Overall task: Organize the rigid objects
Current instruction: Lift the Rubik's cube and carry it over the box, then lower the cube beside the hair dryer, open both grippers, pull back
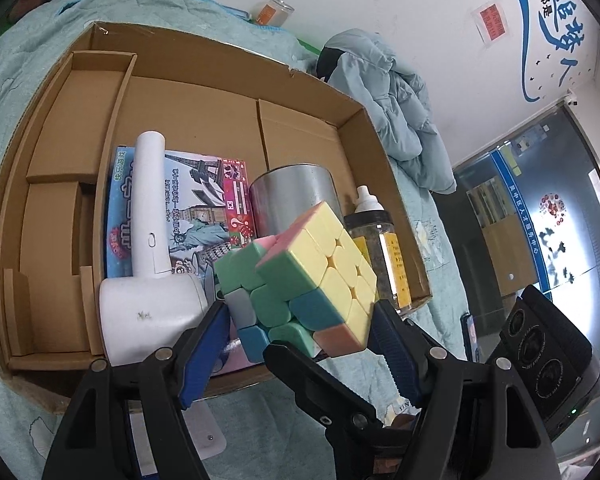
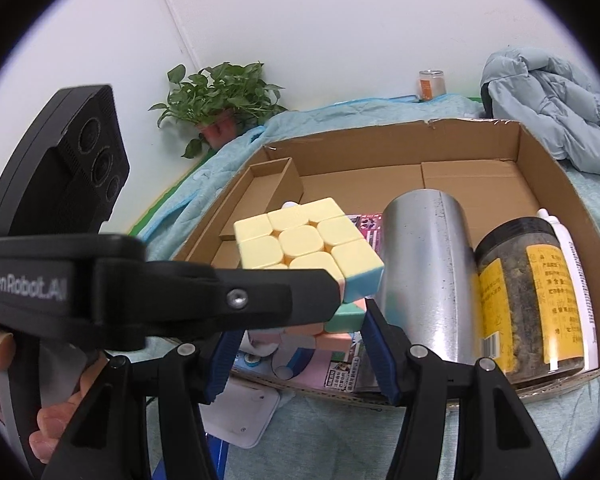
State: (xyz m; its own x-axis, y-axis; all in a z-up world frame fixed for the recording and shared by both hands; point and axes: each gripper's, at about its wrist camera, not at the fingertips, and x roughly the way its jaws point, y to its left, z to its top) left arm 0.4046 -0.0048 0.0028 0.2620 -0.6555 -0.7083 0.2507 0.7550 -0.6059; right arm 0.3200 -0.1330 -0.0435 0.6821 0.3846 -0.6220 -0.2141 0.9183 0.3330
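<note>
A pastel puzzle cube [image 1: 312, 276] hangs in the air over the near edge of a cardboard box [image 1: 204, 60]. Both grippers close on it. My left gripper [image 1: 300, 320] has its blue pads against the cube's left and right sides. My right gripper [image 2: 300, 320] grips the cube [image 2: 304, 240] low down, and the left gripper's finger crosses in front of it. Inside the box lie a white hair dryer [image 1: 148, 264], a picture box [image 1: 196, 200], a metal tin [image 2: 424, 272], a dark jar with yellow labels [image 2: 528, 292] and a white-capped bottle [image 2: 572, 264].
The box sits on a light blue bed cover [image 1: 16, 80]. It has cardboard dividers [image 1: 112, 120] at its left. A blue jacket [image 2: 552, 100] lies beyond the box's far right corner. A potted plant [image 2: 216, 100] and a small jar [image 2: 432, 84] stand by the wall. A white flat object [image 2: 244, 412] lies before the box.
</note>
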